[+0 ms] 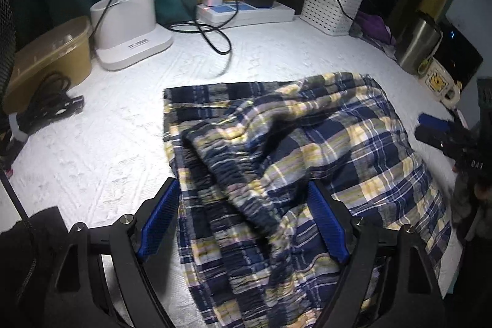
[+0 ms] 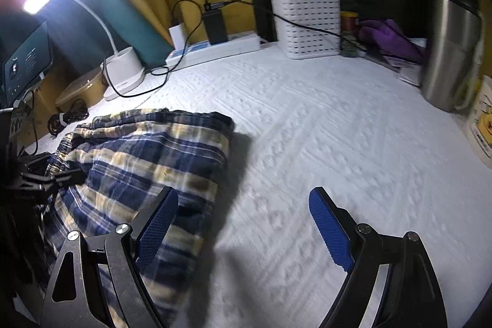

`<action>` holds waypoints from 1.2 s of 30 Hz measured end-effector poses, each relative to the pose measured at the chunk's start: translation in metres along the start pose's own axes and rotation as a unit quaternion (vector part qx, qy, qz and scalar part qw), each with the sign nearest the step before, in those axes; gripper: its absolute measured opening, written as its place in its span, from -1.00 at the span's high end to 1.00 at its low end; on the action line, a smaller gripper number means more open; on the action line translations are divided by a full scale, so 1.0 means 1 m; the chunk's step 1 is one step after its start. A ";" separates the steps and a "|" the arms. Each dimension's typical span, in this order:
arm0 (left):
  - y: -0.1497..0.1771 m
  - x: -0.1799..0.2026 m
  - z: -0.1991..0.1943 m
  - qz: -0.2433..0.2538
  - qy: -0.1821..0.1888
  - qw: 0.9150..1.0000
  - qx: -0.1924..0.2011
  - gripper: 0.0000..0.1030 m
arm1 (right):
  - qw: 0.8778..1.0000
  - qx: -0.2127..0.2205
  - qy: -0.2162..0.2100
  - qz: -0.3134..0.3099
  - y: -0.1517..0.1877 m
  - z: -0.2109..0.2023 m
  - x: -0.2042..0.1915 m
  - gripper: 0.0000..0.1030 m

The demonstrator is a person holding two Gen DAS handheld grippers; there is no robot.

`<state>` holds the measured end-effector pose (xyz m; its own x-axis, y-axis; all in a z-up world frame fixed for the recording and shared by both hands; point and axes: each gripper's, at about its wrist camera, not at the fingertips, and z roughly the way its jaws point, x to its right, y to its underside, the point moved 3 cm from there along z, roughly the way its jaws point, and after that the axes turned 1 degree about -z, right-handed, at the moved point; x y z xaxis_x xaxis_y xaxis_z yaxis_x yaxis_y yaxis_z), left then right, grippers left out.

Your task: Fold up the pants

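The plaid pants (image 1: 332,143), navy, yellow and white, lie folded over and rumpled on the white textured cover (image 1: 107,143). The gathered waistband (image 1: 233,174) lies diagonally on top. My left gripper (image 1: 243,186) stands open right above the near part of the pants, with the cloth lying between its blue pads (image 1: 160,220), which do not press on it. My right gripper (image 2: 243,192) is open too. Its left finger (image 2: 156,223) hangs over the right edge of the pants (image 2: 147,149) and its right finger over bare cover. Each gripper shows at the edge of the other's view.
Along the back stand a white lamp base (image 1: 129,26), a power strip (image 1: 246,11) with chargers and loose cables, and a white perforated basket (image 1: 332,5). A steel tumbler (image 2: 449,51) and a mug (image 1: 439,82) sit at right. A brown tub (image 1: 49,60) and coiled cable (image 1: 49,103) sit at left.
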<state>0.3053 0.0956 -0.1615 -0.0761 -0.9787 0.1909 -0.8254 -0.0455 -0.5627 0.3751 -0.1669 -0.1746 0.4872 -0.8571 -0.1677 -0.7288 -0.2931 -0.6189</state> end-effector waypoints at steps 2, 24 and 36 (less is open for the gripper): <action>-0.001 0.002 0.001 0.005 0.004 1.000 -0.002 -0.61 | 1.000 -0.003 -0.009 -0.002 -0.003 0.007 -0.002 -0.70; -0.007 0.019 0.009 0.044 0.005 0.999 -0.002 -0.15 | 0.994 -0.034 -0.099 -0.043 -0.014 0.037 -0.032 -0.55; -0.004 0.025 0.010 0.043 0.011 0.999 0.005 0.30 | 0.990 -0.031 -0.118 -0.074 -0.016 0.045 -0.057 0.31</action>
<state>0.3127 0.0692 -0.1625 -0.1584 -0.9746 0.1583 -0.8092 0.0363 -0.5864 0.3808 -0.0941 -0.1900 0.6841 -0.6825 -0.2574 -0.6658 -0.4402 -0.6024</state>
